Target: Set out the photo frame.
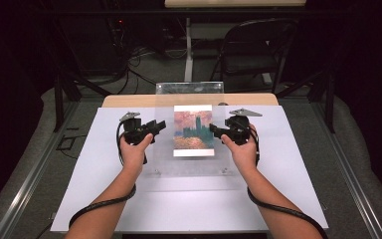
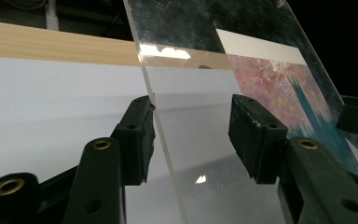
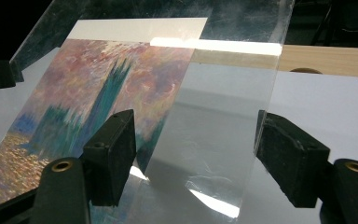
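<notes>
Acrylic sheet [image 1: 194,149] tilted above white bench [image 1: 288,189], painted print [image 1: 193,130] behind it | left gripper [image 1: 154,128] straddles its left edge, pads not pressing | right gripper [image 1: 218,131] jaws wide astride its right edge | far: chair [image 1: 256,50]

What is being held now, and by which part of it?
The clear panel, propped at its side edges by left gripper and right gripper; jaws open, not pinching.
</notes>
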The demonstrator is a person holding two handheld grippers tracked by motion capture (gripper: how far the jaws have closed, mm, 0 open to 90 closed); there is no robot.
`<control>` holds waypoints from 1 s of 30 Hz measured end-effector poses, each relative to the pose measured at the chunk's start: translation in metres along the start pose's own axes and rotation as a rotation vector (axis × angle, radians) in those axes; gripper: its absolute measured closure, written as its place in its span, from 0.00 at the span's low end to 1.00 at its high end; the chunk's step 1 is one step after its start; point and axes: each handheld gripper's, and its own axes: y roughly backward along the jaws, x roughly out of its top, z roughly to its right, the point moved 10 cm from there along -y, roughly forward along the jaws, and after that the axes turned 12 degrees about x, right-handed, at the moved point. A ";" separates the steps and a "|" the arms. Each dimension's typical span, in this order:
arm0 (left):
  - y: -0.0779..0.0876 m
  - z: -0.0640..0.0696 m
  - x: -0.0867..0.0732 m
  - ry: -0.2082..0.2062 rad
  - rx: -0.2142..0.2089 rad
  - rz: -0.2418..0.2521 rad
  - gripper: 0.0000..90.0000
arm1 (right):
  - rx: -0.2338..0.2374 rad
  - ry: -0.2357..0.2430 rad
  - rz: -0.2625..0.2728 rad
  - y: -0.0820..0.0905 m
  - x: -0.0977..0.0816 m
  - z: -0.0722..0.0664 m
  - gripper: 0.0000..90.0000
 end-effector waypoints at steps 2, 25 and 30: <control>0.001 0.001 0.000 -0.003 -0.001 0.000 0.57 | 0.002 0.005 -0.002 0.002 0.001 -0.001 0.34; 0.029 0.008 0.006 -0.064 -0.039 0.004 0.65 | 0.043 0.064 -0.026 0.029 0.008 -0.013 0.48; 0.038 0.011 0.007 -0.087 -0.044 0.011 0.66 | 0.045 0.077 -0.025 0.037 0.009 -0.017 0.51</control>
